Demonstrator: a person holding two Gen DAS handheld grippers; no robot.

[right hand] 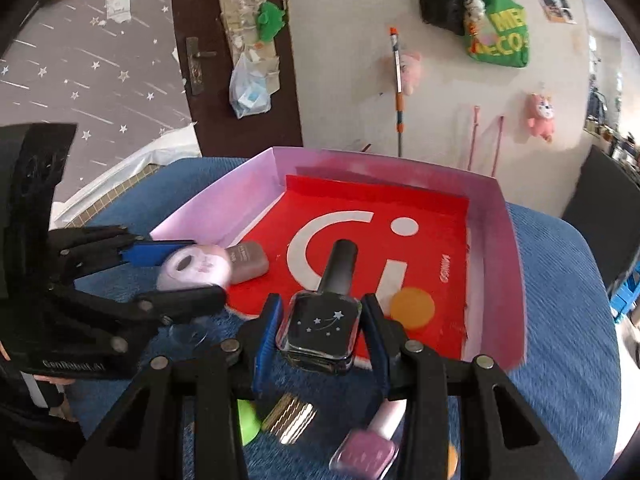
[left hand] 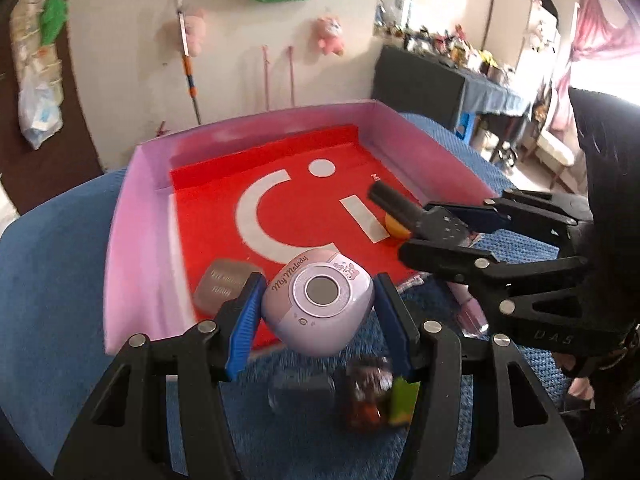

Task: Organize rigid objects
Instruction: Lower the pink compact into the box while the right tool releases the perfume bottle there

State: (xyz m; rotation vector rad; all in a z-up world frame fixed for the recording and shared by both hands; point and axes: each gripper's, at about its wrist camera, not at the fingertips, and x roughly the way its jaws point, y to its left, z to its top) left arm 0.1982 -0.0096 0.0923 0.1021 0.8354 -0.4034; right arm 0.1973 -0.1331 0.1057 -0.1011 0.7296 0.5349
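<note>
My left gripper (left hand: 316, 300) is shut on a lilac "My Melody" toy camera (left hand: 318, 304), held above the near edge of a pink box (left hand: 132, 216) with a red floor. My right gripper (right hand: 320, 328) is shut on a black nail polish bottle (right hand: 320, 326) with a star print, its cap pointing over the same box (right hand: 504, 264). In the right wrist view the left gripper (right hand: 176, 276) shows at the left with the toy camera (right hand: 196, 268). The right gripper (left hand: 404, 216) reaches in from the right in the left wrist view. A grey-pink bar (left hand: 226, 284) and an orange disc (left hand: 396, 228) lie in the box.
The box sits on a blue textured cloth (left hand: 52, 280). Loose items lie on the cloth below the grippers: a pink nail polish bottle (right hand: 366, 450), a gold ribbed piece (right hand: 290, 420), a green piece (right hand: 246, 422), a dark red bottle (left hand: 366, 396). A wall with hanging toys stands behind.
</note>
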